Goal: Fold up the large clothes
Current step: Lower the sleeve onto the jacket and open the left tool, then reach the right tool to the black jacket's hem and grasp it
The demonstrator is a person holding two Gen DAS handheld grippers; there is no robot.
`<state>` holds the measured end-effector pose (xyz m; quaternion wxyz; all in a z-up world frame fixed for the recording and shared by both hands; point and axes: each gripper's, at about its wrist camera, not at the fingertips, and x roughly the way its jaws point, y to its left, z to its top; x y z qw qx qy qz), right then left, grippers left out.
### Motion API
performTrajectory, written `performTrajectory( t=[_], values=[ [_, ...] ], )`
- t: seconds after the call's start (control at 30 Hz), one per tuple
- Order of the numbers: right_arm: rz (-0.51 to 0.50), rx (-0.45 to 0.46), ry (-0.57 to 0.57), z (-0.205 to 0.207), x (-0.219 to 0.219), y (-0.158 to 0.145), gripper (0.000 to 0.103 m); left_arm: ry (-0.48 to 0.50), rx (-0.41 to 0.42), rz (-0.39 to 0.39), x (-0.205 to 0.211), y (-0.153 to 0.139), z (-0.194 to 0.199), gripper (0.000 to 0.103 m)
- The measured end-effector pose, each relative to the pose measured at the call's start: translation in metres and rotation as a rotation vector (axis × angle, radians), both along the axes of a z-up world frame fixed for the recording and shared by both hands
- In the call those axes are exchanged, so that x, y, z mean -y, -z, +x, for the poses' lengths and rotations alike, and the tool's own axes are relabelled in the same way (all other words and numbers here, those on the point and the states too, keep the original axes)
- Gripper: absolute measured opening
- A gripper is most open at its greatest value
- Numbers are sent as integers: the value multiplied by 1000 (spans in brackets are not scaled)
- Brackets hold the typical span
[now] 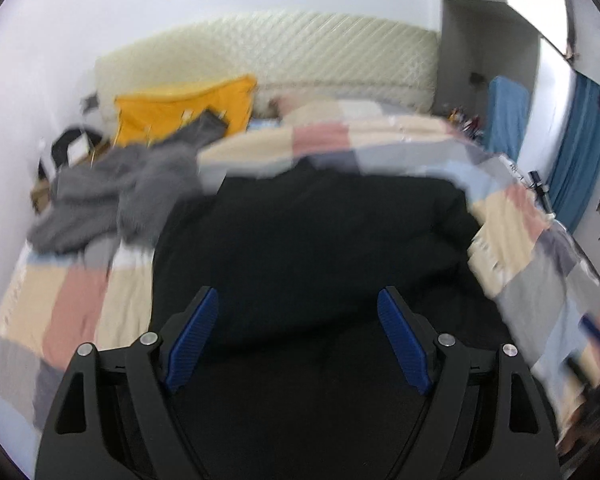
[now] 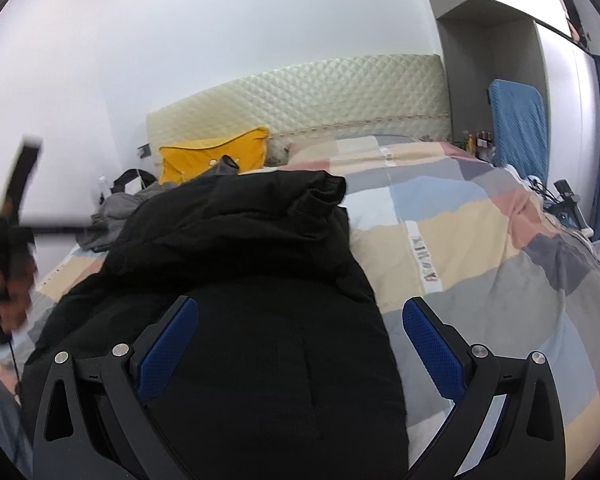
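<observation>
A large black padded coat [image 1: 312, 240] lies bunched on a patchwork quilt [image 1: 64, 300] on a bed. My left gripper [image 1: 298, 304] is open and empty, its blue pads spread wide just above the coat's near part. In the right wrist view the same coat [image 2: 240, 280] stretches away from me with a folded edge at its far end. My right gripper [image 2: 300, 316] is open and empty above the coat's near right side. The left gripper and the hand holding it show blurred at the left edge [image 2: 8, 248].
A grey fluffy garment [image 1: 112, 196] lies at the quilt's far left. A yellow pillow [image 1: 184, 104] leans on the cream quilted headboard [image 1: 284, 56]. A blue chair back [image 2: 518, 128] and bottles stand at the right of the bed. The quilt [image 2: 480, 248] spreads to the right.
</observation>
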<state>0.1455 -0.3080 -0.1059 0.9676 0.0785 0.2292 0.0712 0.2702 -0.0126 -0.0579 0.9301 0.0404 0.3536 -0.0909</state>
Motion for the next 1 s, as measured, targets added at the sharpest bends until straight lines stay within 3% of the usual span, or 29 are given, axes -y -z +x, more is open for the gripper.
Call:
performTrajectory(
  t=[0.07, 0.2, 0.3, 0.43, 0.6, 0.7, 0.83, 0.9, 1.0],
  values=[
    [22, -13, -26, 10, -1, -2, 103, -29, -49, 10, -18, 25, -1, 82],
    [39, -38, -48, 39, 1, -1, 103, -70, -175, -82, -55, 51, 13, 83],
    [35, -57, -66, 63, 4, 2, 103, -129, -183, -45, -70, 59, 24, 87],
    [43, -80, -91, 105, 6, 9, 103, -166, -183, 25, -84, 78, 38, 103],
    [74, -71, -123, 150, 7, 10, 102, -205, -212, 121, -95, 104, 57, 103],
    [127, -60, -146, 172, 11, 9, 96, -248, -214, 164, -100, 114, 71, 103],
    [123, -75, -149, 199, 12, 15, 78, -295, -196, 231, -100, 123, 86, 103],
    [108, -86, -137, 211, 14, 21, 69, -341, -162, 263, -103, 124, 92, 103],
    [165, -79, -107, 219, 22, 31, 54, -389, -91, 241, -107, 118, 94, 103]
  ],
)
